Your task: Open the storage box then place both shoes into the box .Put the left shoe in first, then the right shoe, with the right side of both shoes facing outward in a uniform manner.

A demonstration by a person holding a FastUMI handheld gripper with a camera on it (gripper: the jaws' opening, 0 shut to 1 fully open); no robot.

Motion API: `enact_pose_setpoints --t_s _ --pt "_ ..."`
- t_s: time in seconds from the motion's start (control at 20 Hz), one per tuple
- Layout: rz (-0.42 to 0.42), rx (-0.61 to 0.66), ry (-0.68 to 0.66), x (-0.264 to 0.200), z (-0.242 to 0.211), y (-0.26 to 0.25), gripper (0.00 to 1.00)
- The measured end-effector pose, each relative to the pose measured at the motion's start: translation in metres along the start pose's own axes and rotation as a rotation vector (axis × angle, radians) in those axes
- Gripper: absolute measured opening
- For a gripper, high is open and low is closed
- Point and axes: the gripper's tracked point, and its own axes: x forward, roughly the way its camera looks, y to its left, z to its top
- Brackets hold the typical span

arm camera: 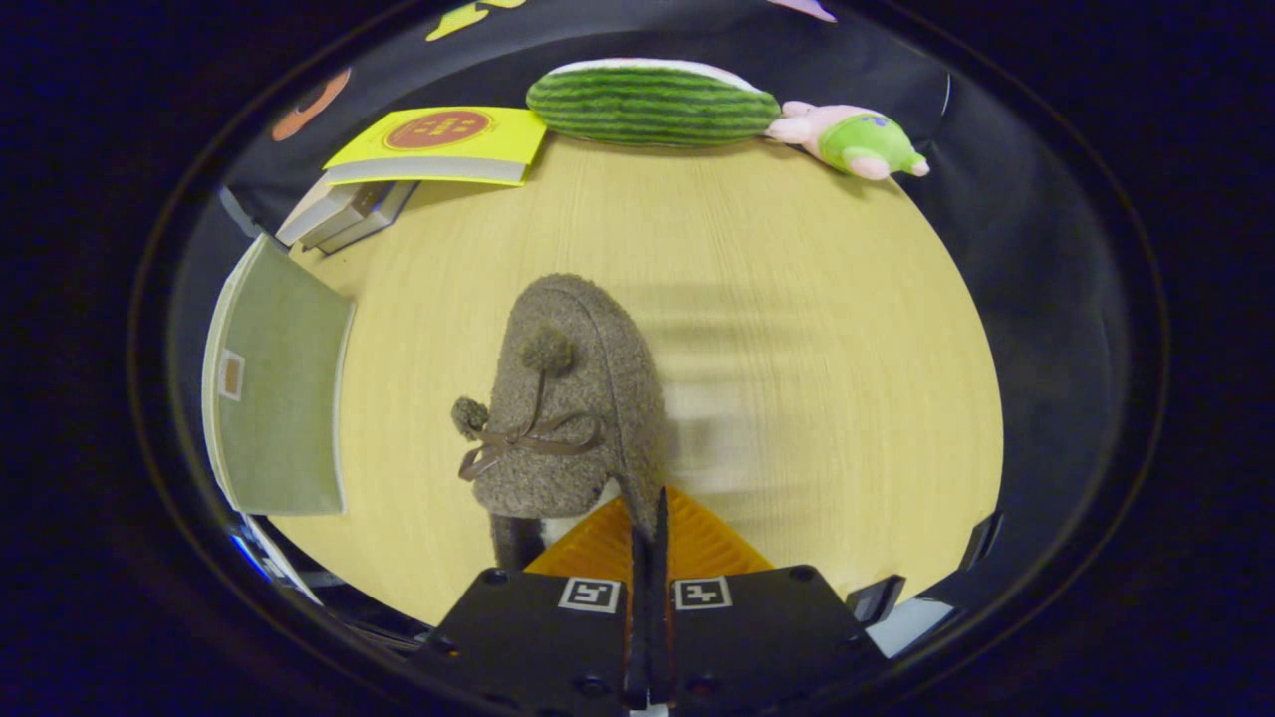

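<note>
Gripper view: tongs (647,518) pinch the right rim of the slipper (573,408), which stretches ahead of them over the table (797,299); a green box (279,388) sits left.

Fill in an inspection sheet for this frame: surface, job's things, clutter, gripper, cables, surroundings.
Surface: light wooden table, some motion blur to the right of the slipper.
Job's things: one grey-brown fuzzy slipper with pompoms and a bow, just ahead of the fingers, toe pointing away. Green-lidded box to its left, lid on.
Clutter: yellow book on a stack of books, watermelon cushion, pink and green plush toy, all at the far edge.
Gripper: fingers closed together on the slipper's heel rim.
Cables: nothing seen.
Surroundings: black cloth wall.
</note>
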Motion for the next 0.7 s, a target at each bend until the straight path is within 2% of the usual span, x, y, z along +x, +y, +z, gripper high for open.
enact_pose_setpoints --t_s 0.5,0.7 --pt "0.106 -0.039 -0.040 -0.060 0.001 0.080 0.06" --pt "0.182 -0.066 -0.049 -0.089 0.006 0.130 0.07"
